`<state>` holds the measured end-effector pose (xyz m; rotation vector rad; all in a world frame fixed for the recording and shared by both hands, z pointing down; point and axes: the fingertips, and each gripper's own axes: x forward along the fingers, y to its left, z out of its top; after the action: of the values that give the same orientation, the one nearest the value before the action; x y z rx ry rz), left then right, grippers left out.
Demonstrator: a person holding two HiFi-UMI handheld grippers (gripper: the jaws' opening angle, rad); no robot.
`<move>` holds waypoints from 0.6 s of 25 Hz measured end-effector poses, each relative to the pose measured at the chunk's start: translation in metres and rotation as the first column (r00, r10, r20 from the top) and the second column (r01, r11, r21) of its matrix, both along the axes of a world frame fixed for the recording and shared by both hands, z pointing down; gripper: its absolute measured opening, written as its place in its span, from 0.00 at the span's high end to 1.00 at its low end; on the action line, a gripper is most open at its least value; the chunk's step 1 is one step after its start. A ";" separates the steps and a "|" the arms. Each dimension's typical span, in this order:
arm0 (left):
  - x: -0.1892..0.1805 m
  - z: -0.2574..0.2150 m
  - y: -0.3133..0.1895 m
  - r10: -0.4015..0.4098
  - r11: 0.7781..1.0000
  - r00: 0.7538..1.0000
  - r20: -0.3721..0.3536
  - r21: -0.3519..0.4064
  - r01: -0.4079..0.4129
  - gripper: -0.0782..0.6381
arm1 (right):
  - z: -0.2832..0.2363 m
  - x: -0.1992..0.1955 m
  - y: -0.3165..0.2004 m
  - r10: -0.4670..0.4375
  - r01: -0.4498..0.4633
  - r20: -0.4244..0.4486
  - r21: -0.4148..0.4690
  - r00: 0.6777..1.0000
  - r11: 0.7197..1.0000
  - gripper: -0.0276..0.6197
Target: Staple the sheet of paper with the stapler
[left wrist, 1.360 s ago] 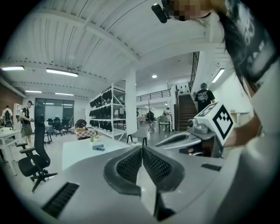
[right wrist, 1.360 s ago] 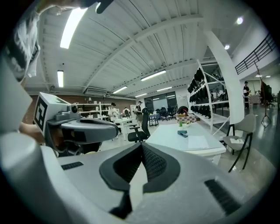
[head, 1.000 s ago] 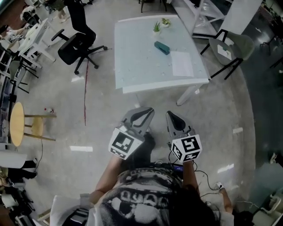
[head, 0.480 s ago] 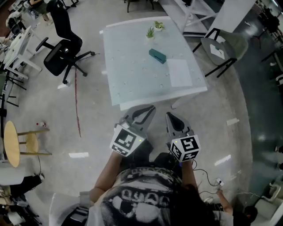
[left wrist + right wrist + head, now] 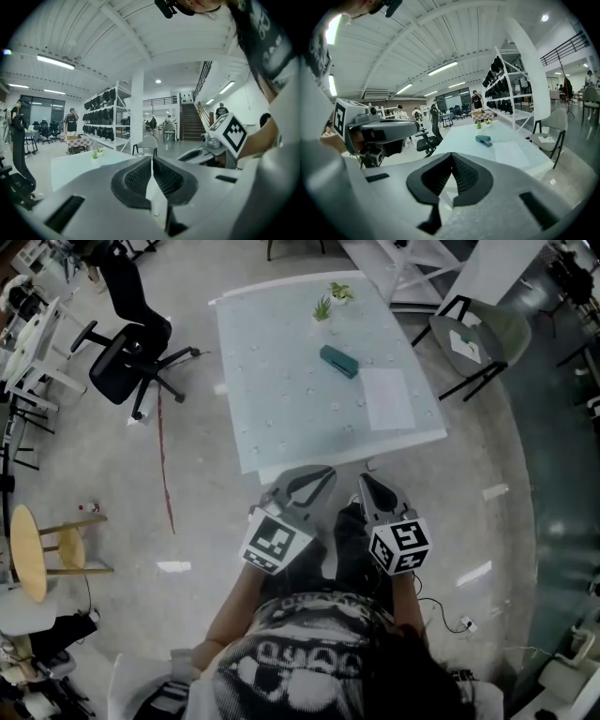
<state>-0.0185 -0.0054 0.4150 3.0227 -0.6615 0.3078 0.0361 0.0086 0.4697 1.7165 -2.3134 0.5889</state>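
Approach phase, seen from the head view. Compared with a second ago, the table [image 5: 281, 381] sits lower and closer in the frame: its near edge, which stood well apart from both tools, now lies just beyond their tips. The person is closing on the work; no step of the stapling itself has begun.

Left gripper [image 5: 314, 474]: jaws pressed together, nothing between them, as its own view confirms. Right gripper [image 5: 367, 482]: jaws likewise closed and empty. The two are carried side by side, pointing toward 12 o'clock at the table.

The stapler [image 5: 338, 361] lies on the far half of the table, at 12 o'clock from the grippers and out of reach. The paper [image 5: 387, 397] lies flat just beside it, at 4 o'clock from the stapler and apart from it. Two small plants [image 5: 323, 307] stand at 12 o'clock beyond the stapler.

Judgement: both pairs of jaws must open before either the paper or the stapler can be taken up.
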 end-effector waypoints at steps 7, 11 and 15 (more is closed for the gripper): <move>0.019 0.001 -0.033 -0.046 0.999 0.999 0.003 0.002 0.046 0.88 | 0.016 0.040 -0.046 -0.009 0.009 -0.008 -0.019 1.000 1.000 0.96; 0.038 0.002 -0.064 -0.082 0.996 0.997 0.015 0.021 0.082 0.88 | 0.031 0.084 -0.080 0.001 -0.002 -0.034 -0.038 0.999 0.999 0.94; 0.066 -0.003 -0.098 -0.114 0.993 0.993 0.010 0.040 0.114 0.88 | 0.050 0.135 -0.112 0.030 -0.033 -0.046 -0.074 0.999 0.997 0.90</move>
<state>0.0479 -0.1037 0.4115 3.0068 -0.8472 0.3126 0.1710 -0.1033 0.5196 1.7175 -2.2094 0.6280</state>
